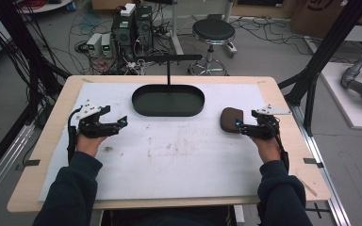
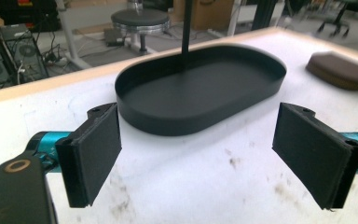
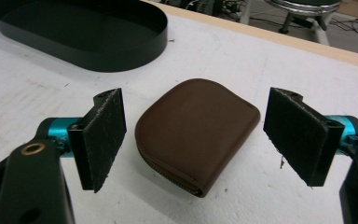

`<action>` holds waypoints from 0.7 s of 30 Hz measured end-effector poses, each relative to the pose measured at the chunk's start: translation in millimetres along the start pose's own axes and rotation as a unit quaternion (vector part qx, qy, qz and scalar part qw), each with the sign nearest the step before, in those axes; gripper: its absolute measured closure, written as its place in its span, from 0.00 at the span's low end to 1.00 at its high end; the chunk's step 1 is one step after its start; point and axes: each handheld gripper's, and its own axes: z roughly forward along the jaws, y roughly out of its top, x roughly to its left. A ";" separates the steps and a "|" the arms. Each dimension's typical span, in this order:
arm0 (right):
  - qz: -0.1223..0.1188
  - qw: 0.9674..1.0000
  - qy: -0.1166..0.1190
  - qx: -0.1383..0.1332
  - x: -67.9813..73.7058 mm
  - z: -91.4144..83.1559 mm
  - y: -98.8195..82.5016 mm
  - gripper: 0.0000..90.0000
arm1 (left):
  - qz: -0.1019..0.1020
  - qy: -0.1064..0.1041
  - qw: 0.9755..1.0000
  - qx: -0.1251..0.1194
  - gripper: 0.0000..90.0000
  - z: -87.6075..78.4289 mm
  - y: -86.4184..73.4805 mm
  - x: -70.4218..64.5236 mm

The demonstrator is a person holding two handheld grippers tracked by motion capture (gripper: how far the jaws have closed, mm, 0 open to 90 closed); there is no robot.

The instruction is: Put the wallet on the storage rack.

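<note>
A brown zip pouch lies flat on the white mat at the right. My right gripper sits just behind it, low over the mat. In the right gripper view the pouch lies between the wide-open pads, with a gap on each side. My left gripper rests at the left of the mat, open, with nothing between its pads. It points toward a black oval tray, which is empty in the left gripper view. A thin black post rises from the tray's far side.
The white mat covers most of the wooden table. Beyond the far edge stand a black stool, computer boxes and loose cables. Black frame bars rise at both sides of the table.
</note>
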 end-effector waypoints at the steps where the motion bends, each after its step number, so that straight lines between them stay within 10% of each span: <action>1: 0.002 1.000 -0.004 0.001 -0.2 0.0 -0.1 0.24 | 0.002 0.000 1.000 0.002 0.18 -0.4 -0.8 -0.4; 21: 0.095 0.991 -0.032 0.089 -11.4 63.1 -6.4 0.24 | -0.008 -0.001 1.000 0.014 0.20 1.5 -10.3 2.0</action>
